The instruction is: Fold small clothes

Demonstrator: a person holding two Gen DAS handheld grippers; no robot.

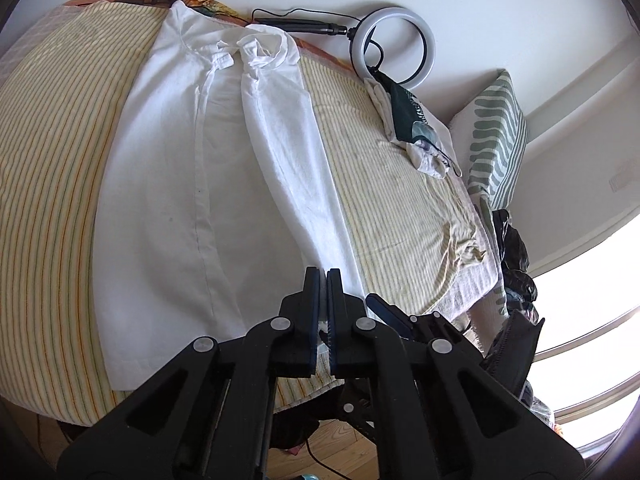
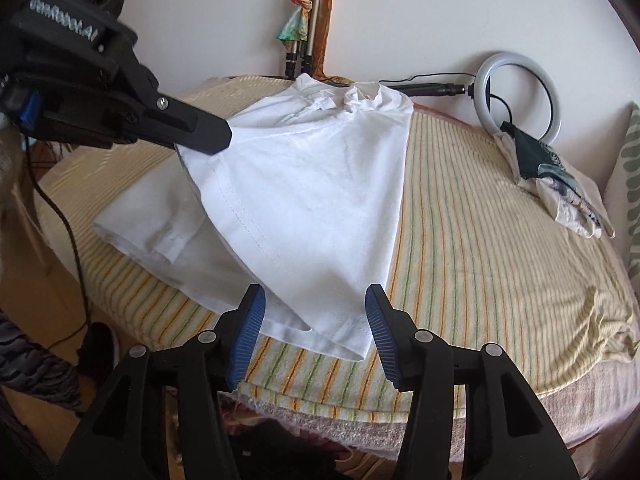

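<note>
"GenRobot.AI" on left hand-held gripper [image 2: 224,136]

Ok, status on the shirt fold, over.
Left hand-held gripper shut on white shirt, hem lifted. Right hand-held gripper open at near corner. Nothing in the way.

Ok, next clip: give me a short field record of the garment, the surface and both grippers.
garment: white shirt, partly folded, one side lifted
surface: striped cloth over a bed
left gripper: shut on the shirt's edge, holding it up
right gripper: open, jaws either side of the shirt's near corner, not pressing
other items: ring light, crumpled cloth by the wall
</note>
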